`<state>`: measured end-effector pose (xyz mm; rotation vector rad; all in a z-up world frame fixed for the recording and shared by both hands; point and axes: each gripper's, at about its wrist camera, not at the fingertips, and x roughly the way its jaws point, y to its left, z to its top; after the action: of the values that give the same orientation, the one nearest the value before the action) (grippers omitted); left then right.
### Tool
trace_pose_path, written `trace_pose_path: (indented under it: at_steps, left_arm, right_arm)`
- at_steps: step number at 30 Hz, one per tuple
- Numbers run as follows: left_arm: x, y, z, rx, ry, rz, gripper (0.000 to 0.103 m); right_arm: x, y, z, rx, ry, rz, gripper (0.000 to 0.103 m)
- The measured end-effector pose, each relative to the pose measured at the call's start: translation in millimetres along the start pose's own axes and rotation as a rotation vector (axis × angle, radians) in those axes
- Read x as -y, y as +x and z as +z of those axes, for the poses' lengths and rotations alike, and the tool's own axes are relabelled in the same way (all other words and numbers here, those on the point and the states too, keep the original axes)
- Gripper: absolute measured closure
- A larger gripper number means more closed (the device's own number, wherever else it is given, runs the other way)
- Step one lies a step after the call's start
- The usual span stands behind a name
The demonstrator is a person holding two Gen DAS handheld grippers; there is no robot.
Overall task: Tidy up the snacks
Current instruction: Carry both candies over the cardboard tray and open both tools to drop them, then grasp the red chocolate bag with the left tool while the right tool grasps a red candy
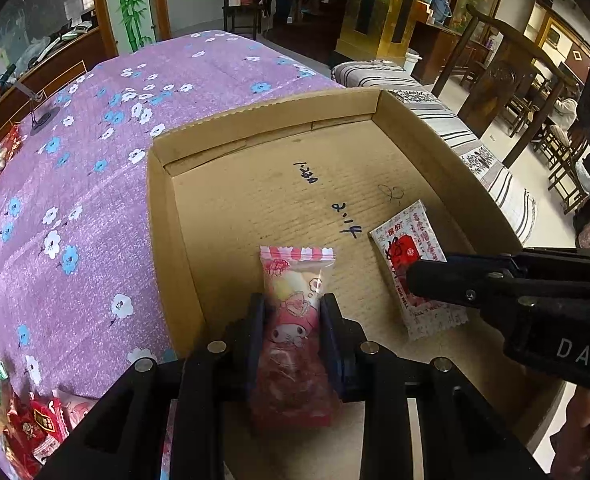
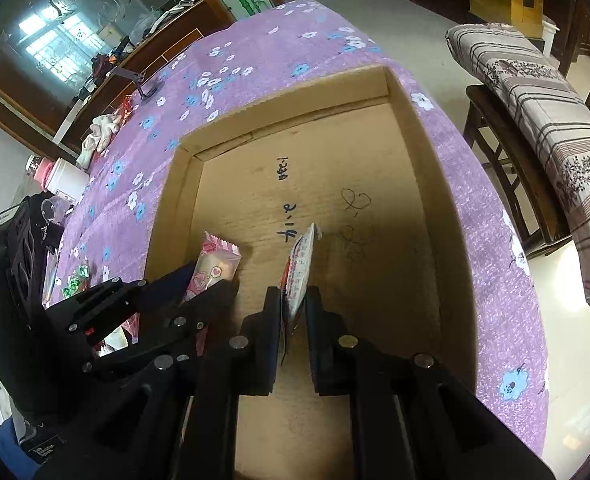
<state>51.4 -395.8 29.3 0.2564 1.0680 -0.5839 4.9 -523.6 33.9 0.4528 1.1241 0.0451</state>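
Over the cardboard box [image 1: 163, 216], the left gripper [image 1: 293, 320] clamps a pink candy packet [image 1: 293, 308] and the right gripper [image 2: 293, 304], at three o'clock, pinches a white-and-red sachet [image 2: 301, 264], both apparently awaiting release inside.

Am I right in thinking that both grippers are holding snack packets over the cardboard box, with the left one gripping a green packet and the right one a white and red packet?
Not quite: the left gripper holds a pink packet, not a green one, as the left wrist view shows. The rest stands: the right gripper grips the white and red packet, both over the cardboard box.
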Motion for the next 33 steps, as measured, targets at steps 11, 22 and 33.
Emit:
trace_pose_path:
  at_steps: [11, 22, 33]
  left_arm:
    - [1.9, -13.2, -2.2, 0.014, -0.01, 0.001, 0.046]
    - [3.1, -45.2, -10.3, 0.051, -0.029, 0.021, 0.041]
    - [-4.7, -84.2, -40.6, 0.077, -0.04, -0.004, 0.041]
  right_arm:
    - [-1.4, -20.7, -4.6, 0.042, 0.003, 0.002, 0.071]
    - [0.6, -57.5, -19.5, 0.103, 0.041, 0.031, 0.065]
    - [-9.8, -71.0, -41.0, 0.131, 0.084, 0.089, 0.065]
